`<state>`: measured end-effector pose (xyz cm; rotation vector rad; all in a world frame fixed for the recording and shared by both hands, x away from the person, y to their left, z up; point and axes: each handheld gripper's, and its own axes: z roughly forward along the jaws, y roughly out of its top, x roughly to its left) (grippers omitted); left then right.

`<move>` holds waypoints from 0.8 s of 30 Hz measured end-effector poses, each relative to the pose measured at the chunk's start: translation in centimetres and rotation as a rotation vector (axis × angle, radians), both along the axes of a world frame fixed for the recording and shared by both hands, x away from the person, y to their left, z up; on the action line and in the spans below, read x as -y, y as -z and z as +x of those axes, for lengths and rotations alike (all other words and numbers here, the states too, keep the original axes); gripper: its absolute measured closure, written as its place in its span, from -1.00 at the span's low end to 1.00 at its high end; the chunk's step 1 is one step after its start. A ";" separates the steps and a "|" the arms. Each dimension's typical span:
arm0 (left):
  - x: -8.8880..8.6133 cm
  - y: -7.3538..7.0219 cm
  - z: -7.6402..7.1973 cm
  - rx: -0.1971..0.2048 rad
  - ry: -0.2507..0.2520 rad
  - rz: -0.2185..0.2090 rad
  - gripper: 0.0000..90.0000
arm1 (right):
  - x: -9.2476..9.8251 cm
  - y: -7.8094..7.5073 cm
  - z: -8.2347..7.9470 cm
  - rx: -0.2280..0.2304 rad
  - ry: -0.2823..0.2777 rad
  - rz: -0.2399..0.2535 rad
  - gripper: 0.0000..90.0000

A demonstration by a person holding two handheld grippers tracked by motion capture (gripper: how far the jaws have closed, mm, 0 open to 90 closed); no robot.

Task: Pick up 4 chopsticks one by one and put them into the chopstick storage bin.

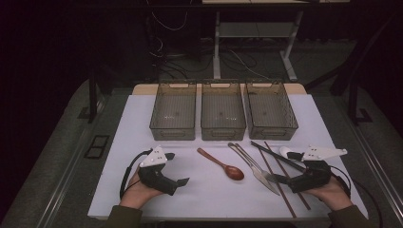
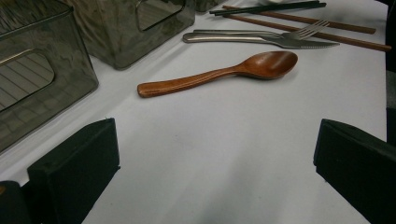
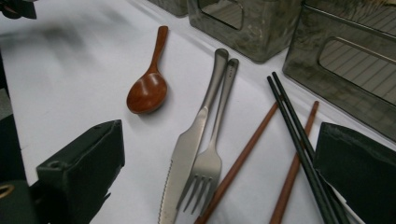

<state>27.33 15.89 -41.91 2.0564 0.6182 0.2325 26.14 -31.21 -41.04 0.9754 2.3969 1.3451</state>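
A wooden spoon point(image 1: 222, 165) lies mid-table on a white mat point(image 1: 209, 197), bowl toward the right. To its right lie a steel knife point(image 1: 260, 175) and fork point(image 1: 247, 156), then black chopsticks point(image 1: 273, 154) and brown chopsticks point(image 1: 281, 184). My left gripper point(image 1: 177, 168) rests open left of the spoon, its jaws wide apart with bare mat between them point(image 2: 215, 177); the spoon point(image 2: 219, 72) lies ahead of it. My right gripper point(image 1: 285, 167) is open, low over the cutlery, with the knife point(image 3: 187, 149), fork point(image 3: 208, 163) and chopsticks point(image 3: 243, 158) lying between its jaws.
Three translucent grey bins point(image 1: 172, 130) point(image 1: 223, 130) point(image 1: 273, 130) stand in a row at the back of the mat, nothing visible inside. A small white object point(image 1: 286, 152) lies by the right gripper. Bare mat stretches between the spoon and the front edge.
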 end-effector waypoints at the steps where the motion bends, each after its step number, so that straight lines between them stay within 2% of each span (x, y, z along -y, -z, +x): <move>1: 0.0 0.0 0.0 0.000 0.000 -0.001 -1.00 | 0.1 0.0 0.1 0.002 0.001 0.000 -0.96; 9: -0.2 0.0 0.0 0.000 -0.005 -0.008 -1.00 | 0.6 0.0 0.4 -0.007 0.006 -0.008 -0.95; 10: -0.2 0.0 0.0 0.000 -0.007 -0.010 -1.00 | 0.7 0.0 0.4 -0.013 0.004 -0.006 -0.89; 18: -0.3 0.0 -0.1 -0.004 -0.008 -0.011 -1.00 | 0.9 0.1 0.5 -0.031 -0.014 -0.029 -0.83; 20: -0.3 0.0 0.0 -0.003 -0.005 -0.012 -1.00 | 1.0 0.1 0.6 -0.033 -0.025 -0.035 -0.70; 24: -0.4 0.0 0.0 -0.004 -0.008 -0.014 -1.00 | 1.3 0.1 0.7 -0.040 -0.021 -0.049 -0.67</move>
